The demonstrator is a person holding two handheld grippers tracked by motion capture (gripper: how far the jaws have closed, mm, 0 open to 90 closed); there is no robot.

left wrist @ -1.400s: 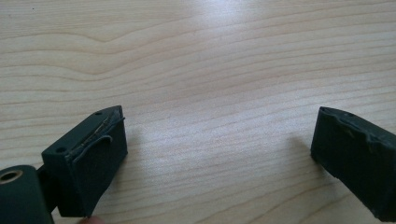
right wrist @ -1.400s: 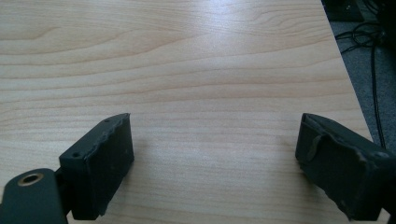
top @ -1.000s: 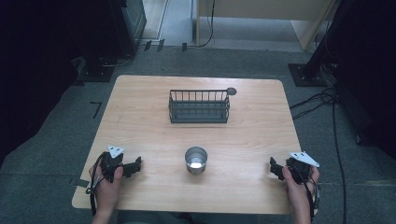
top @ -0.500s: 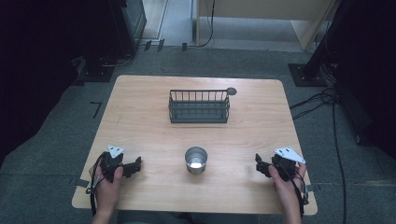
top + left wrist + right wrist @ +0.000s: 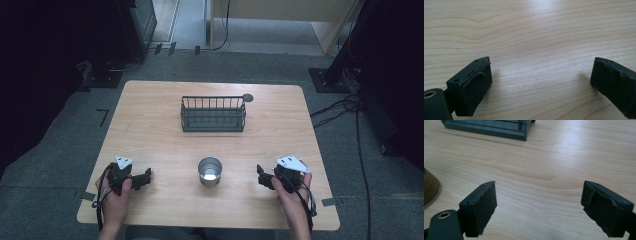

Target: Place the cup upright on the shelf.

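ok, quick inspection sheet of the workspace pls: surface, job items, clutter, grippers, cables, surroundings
Surface: light wooden table, bare between the items.
Job's things: metal cup upright near the front middle; dark wire basket behind it, apart, looks empty.
Clutter: small dark round disc at the basket's far right corner.
Grippers: left gripper and right gripper low at the front, either side of the cup, jaws open, nothing held.
Cables: one trails from each gripper along the hand; more cables on the floor to the right.
Surroundings: grey carpet floor, dark equipment at both sides.
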